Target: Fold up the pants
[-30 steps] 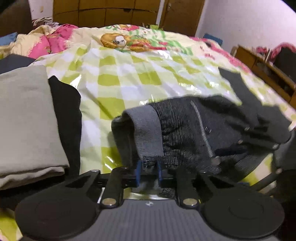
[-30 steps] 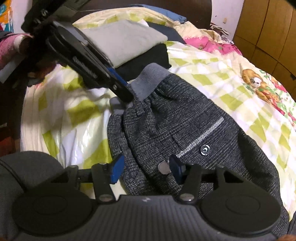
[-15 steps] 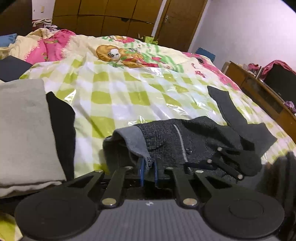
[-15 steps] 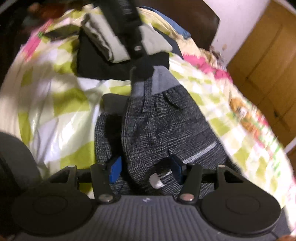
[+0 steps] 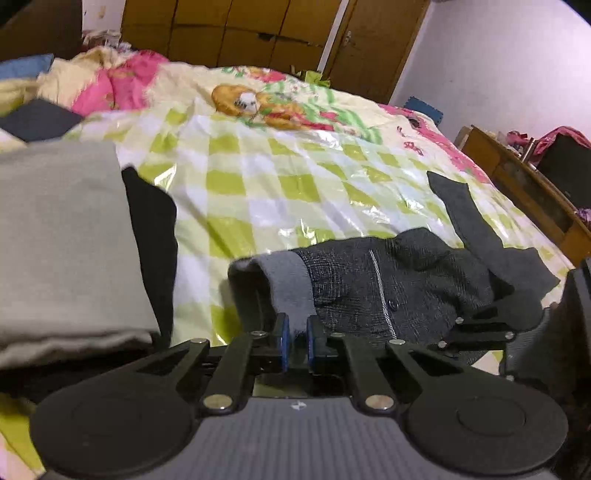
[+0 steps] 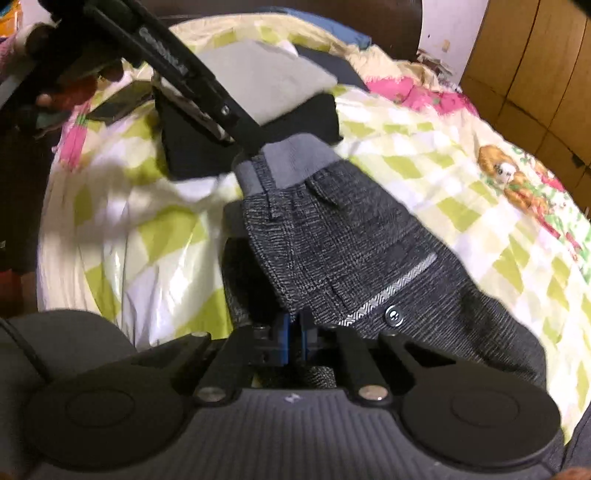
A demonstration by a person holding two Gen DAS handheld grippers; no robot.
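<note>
Left wrist view: the left claw (image 5: 296,341) sits at lower centre of the frame with its blue pads pinched together on the grey ribbed waistband (image 5: 286,288) of the pants (image 5: 388,284), so it is clamped on that band. The pants are dark grey tweed and lie across the bed (image 5: 258,177), stretching from the waistband toward the right of the frame, with one dark leg (image 5: 469,218) running up and away over the green-and-white checked cover. At the right edge the right claw (image 5: 476,328) shows as black linkage bars resting on the cloth; its tips cannot be made out from here. A folded stack of clothes (image 5: 62,236), light grey on top of black, fills the left side, and wooden wardrobe doors (image 5: 229,33) stand along the top. Right wrist view: the right claw (image 6: 293,338) at lower centre has its blue pads drawn close together on a fold of the pants (image 6: 332,251) near the pocket trim and the round metal snap (image 6: 393,316), gripping the fabric. The left claw (image 6: 255,149) comes in from the upper left and bites the waistband (image 6: 299,162), which is raised off the bed (image 6: 424,147). The folded stack (image 6: 266,88) lies just behind it.
</note>
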